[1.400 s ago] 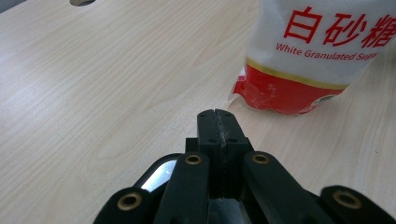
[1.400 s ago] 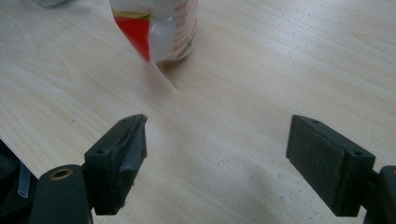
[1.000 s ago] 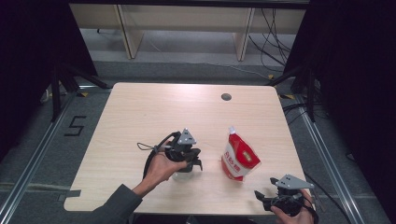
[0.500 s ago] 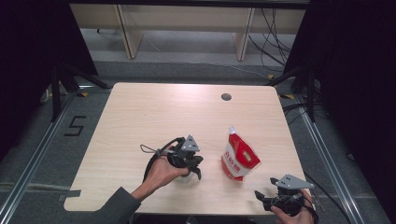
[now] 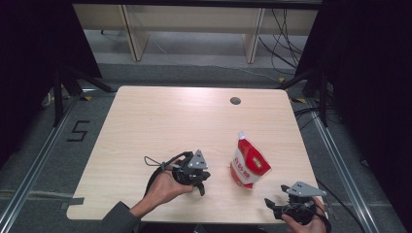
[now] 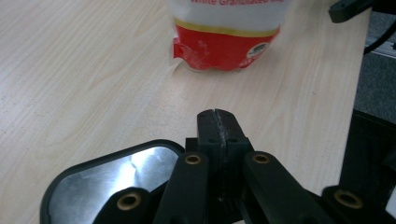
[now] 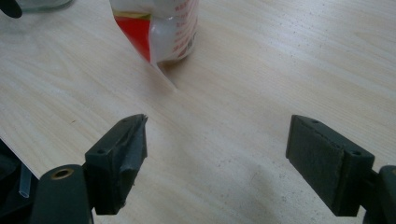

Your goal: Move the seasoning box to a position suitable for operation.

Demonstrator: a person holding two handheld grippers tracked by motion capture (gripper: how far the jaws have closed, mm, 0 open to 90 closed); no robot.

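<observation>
A red and white pouch [image 5: 248, 164] stands upright on the wooden table [image 5: 170, 121], right of centre. The left gripper view shows the pouch's red base [image 6: 224, 44] straight ahead. My left gripper [image 5: 201, 189] lies just left of the pouch in a hand, its jaws pressed together with nothing between them [image 6: 217, 126]. My right gripper [image 5: 270, 205] rests at the table's near right corner, open and pointing left. Between its wide jaws [image 7: 219, 158] is bare wood, with the pouch [image 7: 159, 28] farther ahead.
A dark round hole [image 5: 235, 101] sits near the table's far edge. The left gripper's cable [image 5: 158, 165] loops over the wood behind it. A clear, glass-like thing [image 7: 42, 3] shows at the top left of the right gripper view. Shelf legs stand beyond the table.
My left hand and its gripper have slid a little toward the near edge of the table, jaws still shut. The right gripper and the pouch have not moved.
</observation>
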